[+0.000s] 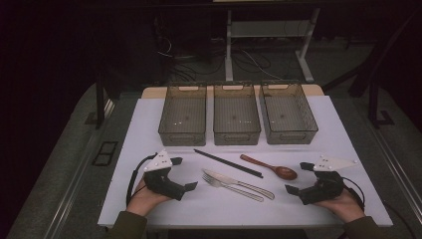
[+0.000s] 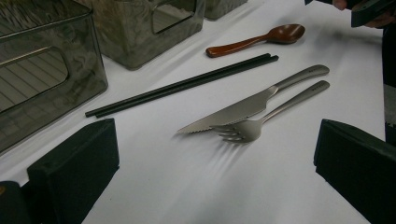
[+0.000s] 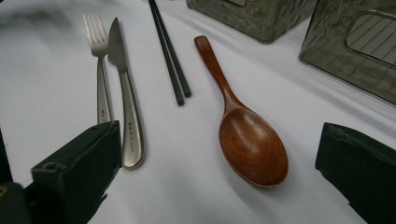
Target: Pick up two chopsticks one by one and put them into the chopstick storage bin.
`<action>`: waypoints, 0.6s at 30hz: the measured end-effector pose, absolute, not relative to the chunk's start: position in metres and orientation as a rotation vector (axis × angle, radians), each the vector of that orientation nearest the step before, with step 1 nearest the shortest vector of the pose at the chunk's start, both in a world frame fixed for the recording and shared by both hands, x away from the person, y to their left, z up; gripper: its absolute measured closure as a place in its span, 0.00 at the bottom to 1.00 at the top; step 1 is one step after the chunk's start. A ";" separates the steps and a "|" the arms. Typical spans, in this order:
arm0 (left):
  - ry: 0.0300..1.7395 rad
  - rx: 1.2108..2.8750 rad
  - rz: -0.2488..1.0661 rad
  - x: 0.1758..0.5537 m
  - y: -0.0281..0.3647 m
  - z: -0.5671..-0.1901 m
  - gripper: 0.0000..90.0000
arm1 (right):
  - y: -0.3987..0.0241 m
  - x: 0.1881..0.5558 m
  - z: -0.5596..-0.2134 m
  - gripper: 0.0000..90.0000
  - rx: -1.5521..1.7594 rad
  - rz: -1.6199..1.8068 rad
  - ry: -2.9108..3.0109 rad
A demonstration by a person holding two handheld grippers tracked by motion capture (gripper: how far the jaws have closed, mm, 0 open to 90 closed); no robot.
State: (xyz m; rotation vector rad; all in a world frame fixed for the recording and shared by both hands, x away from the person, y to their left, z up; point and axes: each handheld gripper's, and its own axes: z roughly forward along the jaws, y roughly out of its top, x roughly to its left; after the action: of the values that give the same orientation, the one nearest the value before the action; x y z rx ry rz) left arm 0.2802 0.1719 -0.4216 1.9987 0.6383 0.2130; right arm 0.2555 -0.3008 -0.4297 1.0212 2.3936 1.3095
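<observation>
Resting wide and empty, the left hand-held gripper (image 1: pixel 180 174) and right hand-held gripper (image 1: pixel 299 178) flank fork (image 1: pixel 231 187), knife (image 1: pixel 239 183), chopsticks (image 1: pixel 228 163) and wooden spoon (image 1: pixel 271 168); three bins (image 1: pixel 236 114) stand behind.

Three bins (image 1: pixel 237 119), one spoon (image 1: pixel 271 167), knife (image 1: pixel 239 182), fork (image 1: pixel 232 187), two chopsticks (image 1: pixel 228 163).

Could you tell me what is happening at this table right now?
A person rests a gripper in each hand on the white table, the left gripper and the right gripper both open and holding nothing. Between them lie a fork, a knife, a pair of black chopsticks and a wooden spoon. Three empty bins stand in a row behind the cutlery.
</observation>
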 end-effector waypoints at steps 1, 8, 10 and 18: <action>0.639 1.995 0.208 0.282 0.172 -0.422 0.00 | -0.302 0.256 -0.429 0.00 1.021 1.318 2.389; 0.643 1.987 0.198 0.284 0.173 -0.422 0.00 | -0.304 0.260 -0.425 0.00 1.013 1.350 2.382; 0.643 1.989 0.196 0.284 0.173 -0.422 0.00 | -0.304 0.262 -0.425 0.00 1.019 1.356 2.385; 0.623 2.004 0.195 0.282 0.170 -0.423 0.00 | -0.299 0.267 -0.425 0.00 1.032 1.350 2.413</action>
State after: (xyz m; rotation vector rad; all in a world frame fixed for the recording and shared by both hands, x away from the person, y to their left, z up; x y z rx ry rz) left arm 0.2819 0.1704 -0.4233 2.0038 0.6231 0.1954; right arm 0.2675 -0.2992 -0.4246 1.0320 2.4131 1.3499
